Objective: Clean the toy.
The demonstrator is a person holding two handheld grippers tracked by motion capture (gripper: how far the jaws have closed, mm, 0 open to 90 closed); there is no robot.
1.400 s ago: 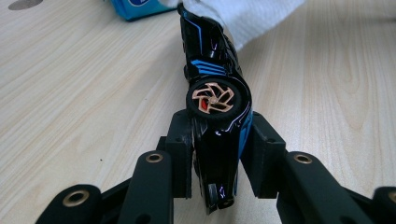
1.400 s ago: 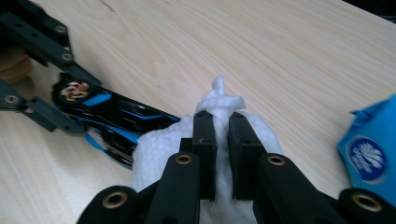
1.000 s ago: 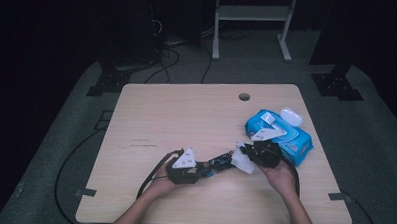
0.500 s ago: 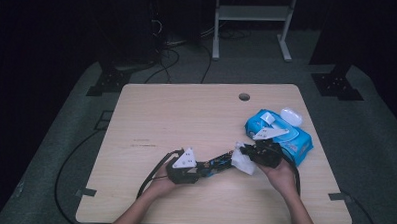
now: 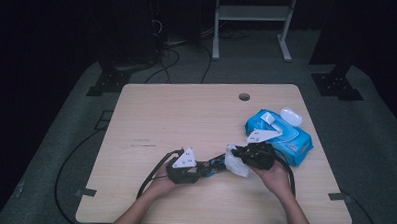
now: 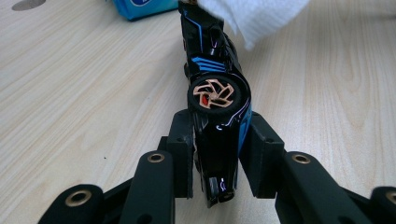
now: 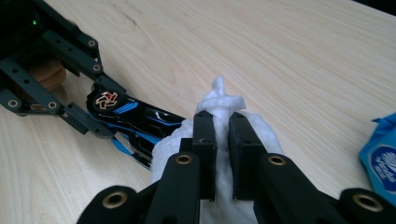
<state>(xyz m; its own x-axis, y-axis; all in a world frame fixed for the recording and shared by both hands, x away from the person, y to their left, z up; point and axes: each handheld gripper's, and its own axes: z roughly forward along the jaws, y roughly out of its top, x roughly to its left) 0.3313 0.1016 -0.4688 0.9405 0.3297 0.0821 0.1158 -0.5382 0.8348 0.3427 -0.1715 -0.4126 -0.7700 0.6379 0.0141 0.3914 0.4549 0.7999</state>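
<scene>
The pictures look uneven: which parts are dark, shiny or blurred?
High view: lit table, black surroundings. Left gripper view: glints on the glossy toy car, white wipe soft at the top edge. Right gripper view: near jaws slightly blurred, wipe bright.

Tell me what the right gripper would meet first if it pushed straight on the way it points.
Probably the toy car: the right gripper, shut on the white wipe, already presses that wipe against it; beyond sits the left gripper.

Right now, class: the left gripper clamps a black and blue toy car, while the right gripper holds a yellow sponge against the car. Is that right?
Not quite. The right gripper holds a white wipe, not a yellow sponge; the right gripper view shows its jaws pinching the white tissue. The rest stands: the left gripper clamps the black and blue toy car, and the wipe lies against the car.
</scene>
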